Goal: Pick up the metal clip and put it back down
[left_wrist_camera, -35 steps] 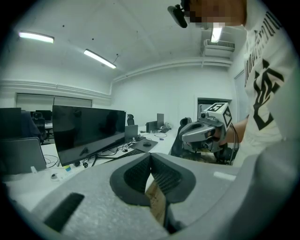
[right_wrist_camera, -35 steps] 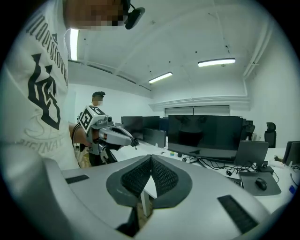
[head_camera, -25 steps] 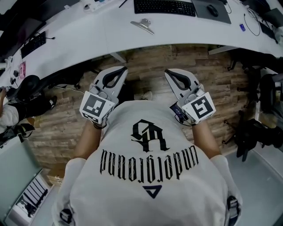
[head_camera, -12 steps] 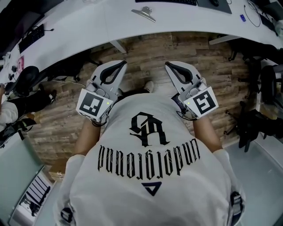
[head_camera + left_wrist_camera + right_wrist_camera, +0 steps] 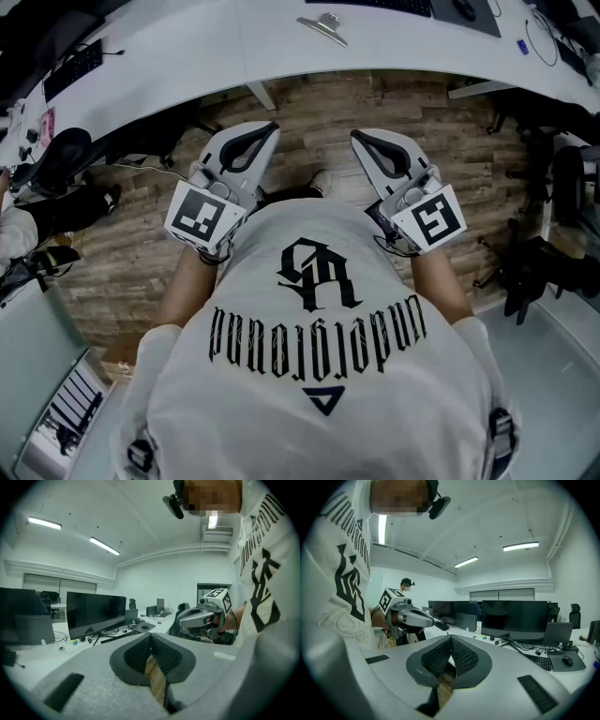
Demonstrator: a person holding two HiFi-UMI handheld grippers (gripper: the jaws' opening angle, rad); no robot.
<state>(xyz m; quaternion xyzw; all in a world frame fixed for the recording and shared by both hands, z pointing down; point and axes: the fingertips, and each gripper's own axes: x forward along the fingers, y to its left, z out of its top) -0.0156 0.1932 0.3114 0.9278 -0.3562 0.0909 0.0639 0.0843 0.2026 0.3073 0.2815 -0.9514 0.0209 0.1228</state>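
The left hand-held gripper and the right hand-held gripper hang side by side above the brown wood-plank floor. Each has its jaws pressed together with nothing between them. The shiny silver metal clip lies untouched on the curved white bench, well ahead of both tips and roughly in line with the gap between them. A black keyboard sits just beyond it.
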